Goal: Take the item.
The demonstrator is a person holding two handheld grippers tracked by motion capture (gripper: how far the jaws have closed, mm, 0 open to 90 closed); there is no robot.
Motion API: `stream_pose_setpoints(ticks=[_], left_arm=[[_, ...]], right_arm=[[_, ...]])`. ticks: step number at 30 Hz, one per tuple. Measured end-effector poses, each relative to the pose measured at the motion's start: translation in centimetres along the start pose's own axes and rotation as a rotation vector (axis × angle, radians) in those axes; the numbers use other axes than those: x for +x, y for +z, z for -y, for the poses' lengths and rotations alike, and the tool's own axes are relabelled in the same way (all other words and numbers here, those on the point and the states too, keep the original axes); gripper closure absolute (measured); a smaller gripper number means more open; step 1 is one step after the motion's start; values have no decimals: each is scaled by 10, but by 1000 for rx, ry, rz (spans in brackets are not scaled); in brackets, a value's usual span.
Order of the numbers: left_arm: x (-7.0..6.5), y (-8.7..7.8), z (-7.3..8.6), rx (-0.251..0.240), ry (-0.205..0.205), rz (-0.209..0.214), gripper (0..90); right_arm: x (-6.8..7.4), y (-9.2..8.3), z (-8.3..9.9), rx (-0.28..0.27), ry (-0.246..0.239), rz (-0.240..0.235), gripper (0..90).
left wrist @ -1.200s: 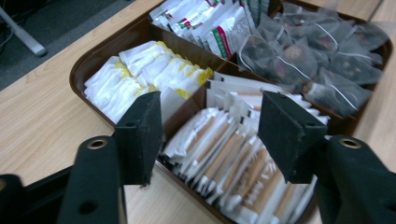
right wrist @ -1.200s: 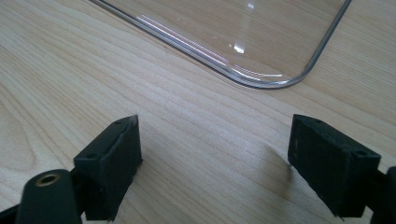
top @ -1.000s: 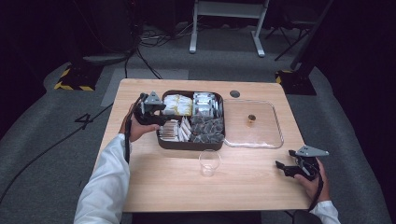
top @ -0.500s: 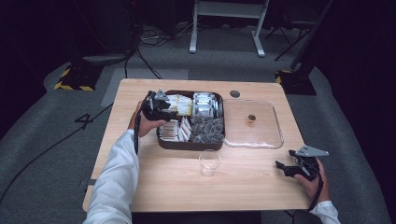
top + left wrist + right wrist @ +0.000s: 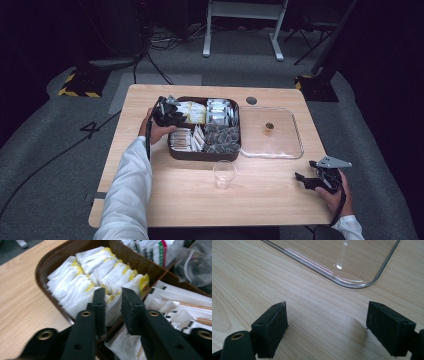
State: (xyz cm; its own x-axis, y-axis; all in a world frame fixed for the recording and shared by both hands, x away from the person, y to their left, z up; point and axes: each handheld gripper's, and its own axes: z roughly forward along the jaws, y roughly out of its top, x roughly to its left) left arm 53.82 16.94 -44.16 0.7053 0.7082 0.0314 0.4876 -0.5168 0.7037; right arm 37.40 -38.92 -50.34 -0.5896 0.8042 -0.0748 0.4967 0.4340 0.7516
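Left gripper view showed the left gripper (image 5: 112, 302), jaws just closing, pinching a white-and-yellow sachet (image 5: 113, 308) in the brown tray's (image 5: 47, 262) corner compartment; the right gripper (image 5: 327, 327) gaped beside the tray's clear lid (image 5: 342, 262).

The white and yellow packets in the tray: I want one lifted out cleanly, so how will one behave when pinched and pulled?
The packets look thin and probably light, so one should lift easily. They stand packed tight in the tray, so neighbours may drag up too. The left gripper has been closing on one packet's edge; the wrapper will likely crumple rather than stay stiff.
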Motion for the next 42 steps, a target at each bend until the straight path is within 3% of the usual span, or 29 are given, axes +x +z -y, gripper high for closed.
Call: stream_pose_setpoints(ticks=[3, 7, 42], left_arm=[[1, 1, 1, 17, 14, 0, 830], [1, -1, 3, 0, 9, -5, 892], [-5, -53, -8, -170, 14, -45, 900]], right_arm=[[0, 0, 0, -1, -1, 1, 176], [0, 0, 0, -1, -1, 1, 176], [1, 0, 0, -2, -5, 13, 168]])
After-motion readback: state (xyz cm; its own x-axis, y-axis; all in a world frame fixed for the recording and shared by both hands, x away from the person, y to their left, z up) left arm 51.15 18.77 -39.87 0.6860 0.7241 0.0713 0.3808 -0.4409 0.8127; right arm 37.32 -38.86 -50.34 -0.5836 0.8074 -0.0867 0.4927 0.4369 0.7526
